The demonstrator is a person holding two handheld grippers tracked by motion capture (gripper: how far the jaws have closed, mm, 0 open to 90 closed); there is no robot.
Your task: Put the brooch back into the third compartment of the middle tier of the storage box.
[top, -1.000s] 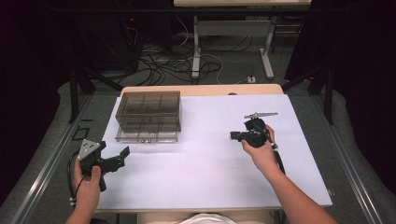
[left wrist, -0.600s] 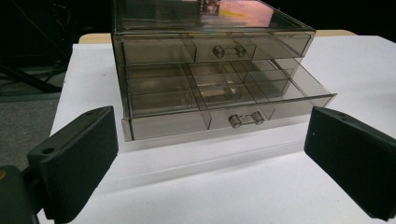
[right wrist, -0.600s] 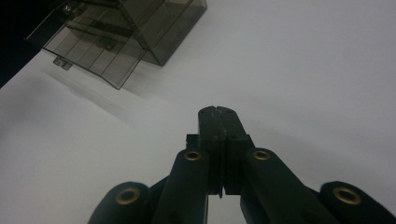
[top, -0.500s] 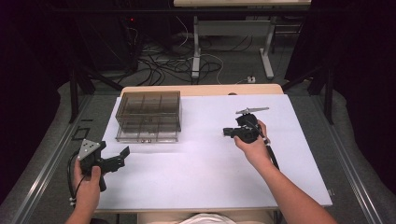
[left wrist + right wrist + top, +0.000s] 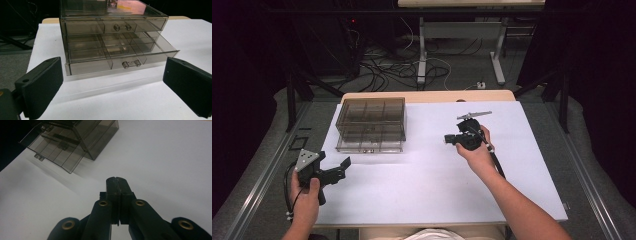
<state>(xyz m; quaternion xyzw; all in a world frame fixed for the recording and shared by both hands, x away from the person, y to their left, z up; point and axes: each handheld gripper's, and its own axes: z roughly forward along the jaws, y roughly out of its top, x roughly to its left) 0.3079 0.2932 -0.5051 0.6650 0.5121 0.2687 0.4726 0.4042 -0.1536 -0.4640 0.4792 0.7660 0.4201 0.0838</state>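
Note:
A smoky clear drawer box (image 5: 371, 124) stands at the back left of the white table top (image 5: 422, 185). Its bottom drawer (image 5: 125, 64) is pulled partly out; the top drawer (image 5: 117, 27) is closed. My left gripper (image 5: 343, 168) is held at the table's front left, facing the box, jaws wide open with nothing between them (image 5: 112, 67). To the right of the box, my right gripper (image 5: 447, 139) hovers above the table and points left toward it. Its jaws are shut together and hold nothing (image 5: 117, 180). The box (image 5: 72, 142) lies ahead of it to the upper left.
The white top ends at a tan strip (image 5: 427, 96) behind the box. Beyond it are floor cables (image 5: 412, 70) and desk legs (image 5: 498, 55). Metal rails (image 5: 257, 190) run along both sides of the table. Open white surface lies between the two grippers.
My right gripper has moved left across the table toward the drawer box and risen slightly, jaws staying shut. The left gripper and the box have not moved.

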